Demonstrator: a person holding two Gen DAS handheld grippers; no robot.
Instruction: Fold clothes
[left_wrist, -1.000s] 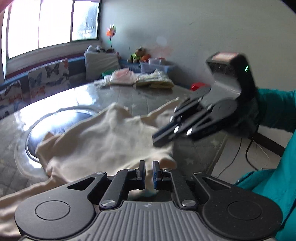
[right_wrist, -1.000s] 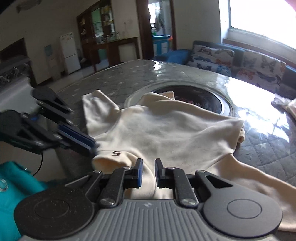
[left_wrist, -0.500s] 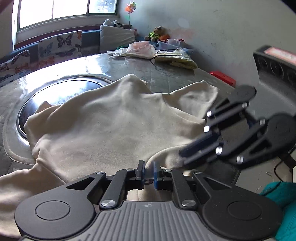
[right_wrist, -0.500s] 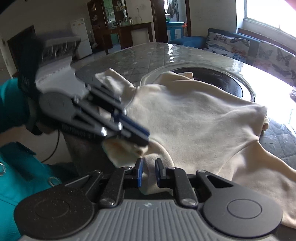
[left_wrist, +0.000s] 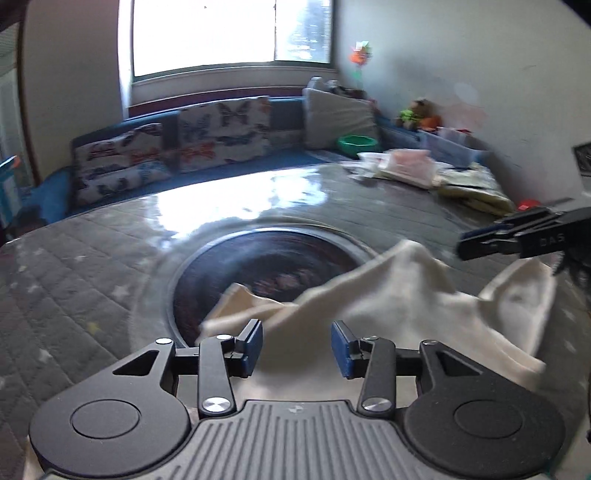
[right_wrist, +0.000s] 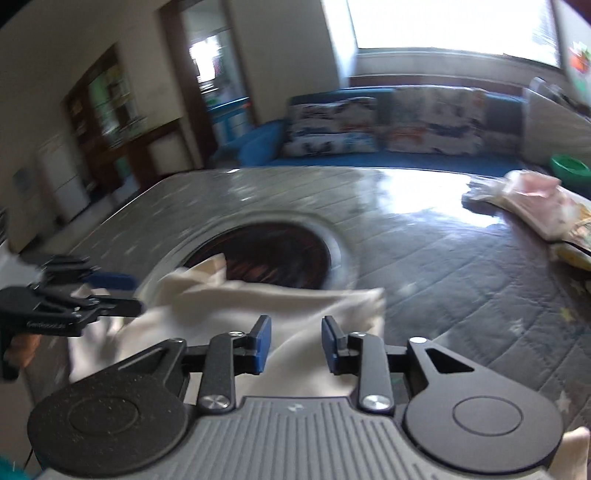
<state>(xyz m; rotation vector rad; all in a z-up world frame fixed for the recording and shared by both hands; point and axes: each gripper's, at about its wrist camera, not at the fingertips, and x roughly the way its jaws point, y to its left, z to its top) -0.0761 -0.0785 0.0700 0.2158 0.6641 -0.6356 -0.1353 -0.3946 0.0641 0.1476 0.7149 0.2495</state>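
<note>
Item: cream garment (left_wrist: 388, 317), soft knit, lay rumpled on the near part of the grey quilted table (left_wrist: 74, 280), its far edge reaching over the rim of the round dark inset (left_wrist: 266, 266) at the table's middle; the same garment (right_wrist: 266, 306) showed in the right wrist view with one flap resting on that inset's rim (right_wrist: 343, 258). Left gripper (left_wrist: 296, 347): jaws spread and opening, blue pads clear of the cloth, which lay under and beyond them with nothing pinched. Right gripper (right_wrist: 295, 343): likewise spread and opening, cloth visible through the gap but not pressed by either pad. Each gripper also appeared in the other's view, the right one (left_wrist: 517, 238) above the garment's raised right corner, the left one (right_wrist: 74, 302) at the cloth's left edge. Both views were smeared by motion, so the fine lie of the hems could not be read. Step judged in hand: letting go after laying a fold over. To do it well, the jaws should probably clear the fabric fully before either hand withdraws, lest a pad drag the fresh fold askew; the peaked corner at the right and the flap over the inset would want flattening and squaring before the next fold. Also present, well apart at the far right of the table: a stack of folded clothes (left_wrist: 410, 166). Beyond: a sofa with butterfly cushions (left_wrist: 207, 140) beneath a bright window (left_wrist: 229, 33).
</note>
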